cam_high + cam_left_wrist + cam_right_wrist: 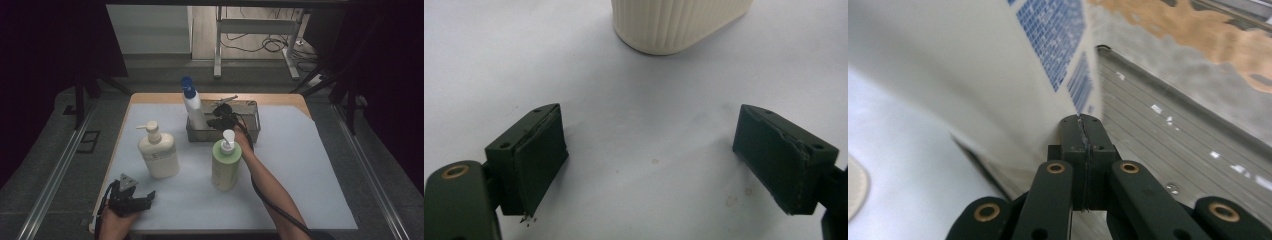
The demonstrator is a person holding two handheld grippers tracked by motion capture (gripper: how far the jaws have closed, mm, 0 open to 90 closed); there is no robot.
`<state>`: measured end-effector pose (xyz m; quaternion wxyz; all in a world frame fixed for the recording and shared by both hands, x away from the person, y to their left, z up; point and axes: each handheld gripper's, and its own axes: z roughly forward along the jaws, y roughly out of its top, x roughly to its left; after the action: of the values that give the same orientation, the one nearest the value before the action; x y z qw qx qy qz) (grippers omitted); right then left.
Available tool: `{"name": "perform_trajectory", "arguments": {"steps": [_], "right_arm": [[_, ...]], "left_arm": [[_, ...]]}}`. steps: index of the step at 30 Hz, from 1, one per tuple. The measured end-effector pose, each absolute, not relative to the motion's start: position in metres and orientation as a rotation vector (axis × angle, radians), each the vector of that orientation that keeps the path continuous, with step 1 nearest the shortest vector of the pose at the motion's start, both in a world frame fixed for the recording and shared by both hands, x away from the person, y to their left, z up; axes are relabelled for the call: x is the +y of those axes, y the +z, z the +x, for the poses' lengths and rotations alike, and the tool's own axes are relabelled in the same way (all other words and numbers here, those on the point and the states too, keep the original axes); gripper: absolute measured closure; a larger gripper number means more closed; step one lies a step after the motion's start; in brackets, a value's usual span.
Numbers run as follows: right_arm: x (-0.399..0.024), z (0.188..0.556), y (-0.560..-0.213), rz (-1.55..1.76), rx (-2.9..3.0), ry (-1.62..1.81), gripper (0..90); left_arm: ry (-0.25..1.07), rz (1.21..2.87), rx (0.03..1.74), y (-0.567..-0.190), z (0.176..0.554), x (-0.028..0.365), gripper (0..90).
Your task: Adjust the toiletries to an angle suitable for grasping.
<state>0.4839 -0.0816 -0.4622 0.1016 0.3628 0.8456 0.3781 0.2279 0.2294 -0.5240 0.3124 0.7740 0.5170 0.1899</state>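
A white bottle with a blue cap (193, 109) stands at the left end of a grey metal tray (250, 132) at the back of the table. My right gripper (216, 121) reaches into that tray beside the bottle. In the right gripper view its jaws (1083, 121) are shut with nothing between them, and their tip lies against the bottle's white side (973, 75) with its blue label, next to the tray wall (1168, 135). My left gripper (145, 198) rests near the front left edge, open (649, 160) and holding nothing, facing the base of a cream pump bottle (674, 25).
The cream pump bottle (159, 155) stands left of centre. A green pump bottle (226, 166) stands in the middle, just in front of the tray and beside my right forearm. A pale sheet (310, 170) covers the table, bare on the right half.
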Motion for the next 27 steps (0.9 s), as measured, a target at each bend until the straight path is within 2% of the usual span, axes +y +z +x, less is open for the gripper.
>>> {"name": "perform_trajectory", "arguments": {"steps": [15, 27], "right_arm": [[-0.073, 0.483, -0.465, 1.037, 2.509, 1.111, 87.1], [-0.071, 0.506, -0.461, 1.147, 2.439, 1.062, 87.6]], "left_arm": [[0.501, 2.042, 1.364, -0.524, 0.228, 0.229, 13.3], [0.502, 2.041, 1.364, -0.524, 0.228, 0.229, 13.3]]}}
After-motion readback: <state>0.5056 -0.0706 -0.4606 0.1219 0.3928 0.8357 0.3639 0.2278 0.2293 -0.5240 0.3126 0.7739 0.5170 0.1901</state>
